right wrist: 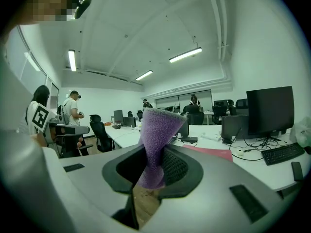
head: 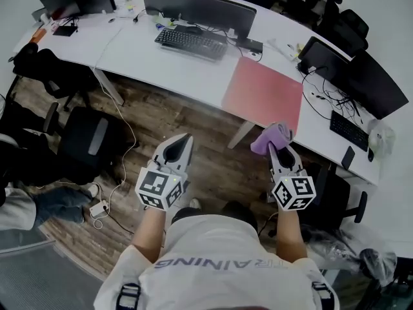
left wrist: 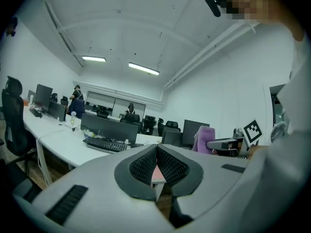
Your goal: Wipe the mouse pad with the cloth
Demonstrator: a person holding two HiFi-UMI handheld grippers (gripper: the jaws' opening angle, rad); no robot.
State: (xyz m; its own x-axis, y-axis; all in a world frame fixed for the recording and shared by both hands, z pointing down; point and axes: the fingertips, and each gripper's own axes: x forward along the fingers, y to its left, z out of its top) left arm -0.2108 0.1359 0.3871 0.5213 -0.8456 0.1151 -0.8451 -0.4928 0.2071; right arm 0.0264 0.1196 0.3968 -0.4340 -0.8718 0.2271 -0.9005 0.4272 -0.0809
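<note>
— What is the right gripper [right wrist: 153, 168] carrying?
— Its jaws are clamped on a purple fuzzy cloth [right wrist: 158, 130], which stands up out of them in a twisted fold and flares at the top.
— And the other tool?
— The left gripper [left wrist: 156, 160] has its jaws pressed together at the tips with nothing between them. It is held level with the right one and well apart from it, both above the wooden plank floor [head: 193, 124].
— Where is the pad?
— The pink rectangular mouse pad [head: 263, 94] lies flat on the white curved desk [head: 148, 60], just ahead of the right gripper's tips and apart from the cloth.
— Farther out?
— Ahead of the left gripper, a black keyboard [head: 191, 44] rests on the desk, with a wide dark monitor [head: 199, 10] behind it.
</note>
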